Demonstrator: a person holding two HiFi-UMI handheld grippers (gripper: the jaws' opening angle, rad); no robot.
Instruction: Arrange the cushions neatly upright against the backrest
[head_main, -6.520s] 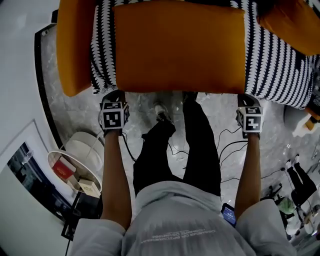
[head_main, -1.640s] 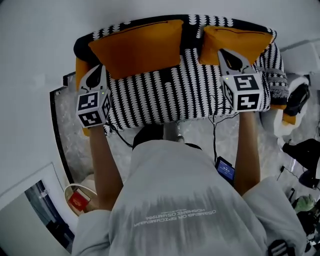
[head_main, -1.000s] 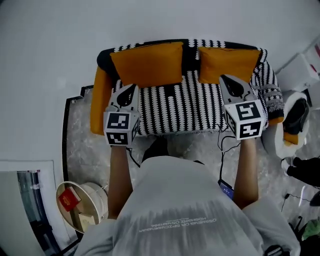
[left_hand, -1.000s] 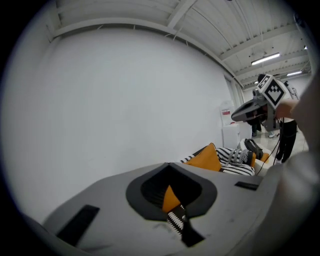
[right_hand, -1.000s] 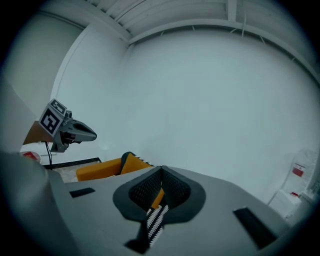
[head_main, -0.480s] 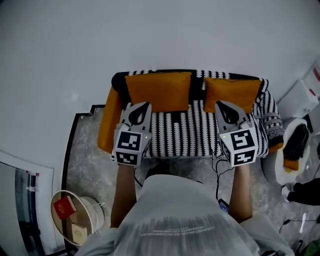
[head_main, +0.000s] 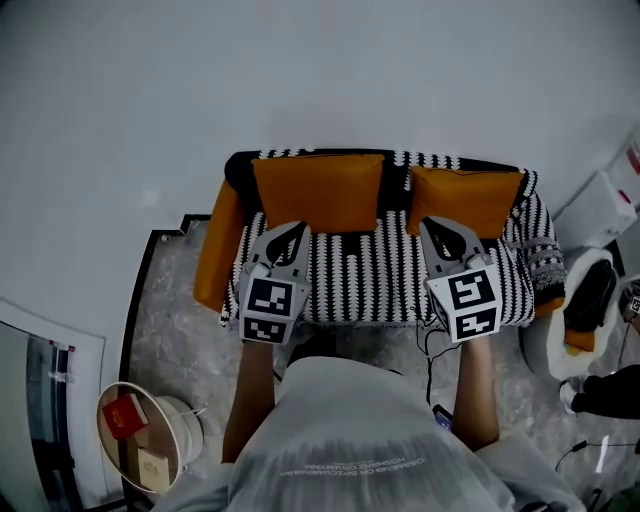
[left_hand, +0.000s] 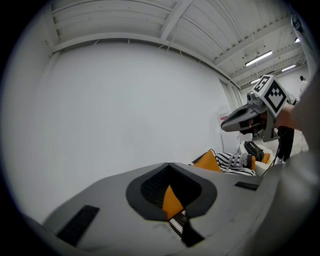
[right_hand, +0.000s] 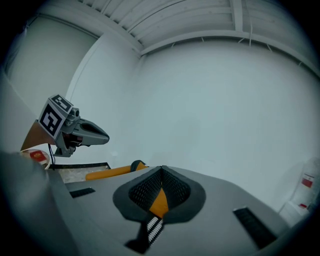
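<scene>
Jaws together and empty, the left gripper (head_main: 296, 230) and right gripper (head_main: 433, 224) should avoid brushing the upright cushions (head_main: 318, 190) just ahead.

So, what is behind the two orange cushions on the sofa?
The striped backrest: its top edge and the strip between the left cushion and right cushion show. The rest of it is covered by them.

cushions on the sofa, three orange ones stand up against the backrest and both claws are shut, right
Not three: the head view shows only two upright against the backrest, the left cushion and the right cushion. The rest holds: the left claw and the right claw are both shut.
</scene>
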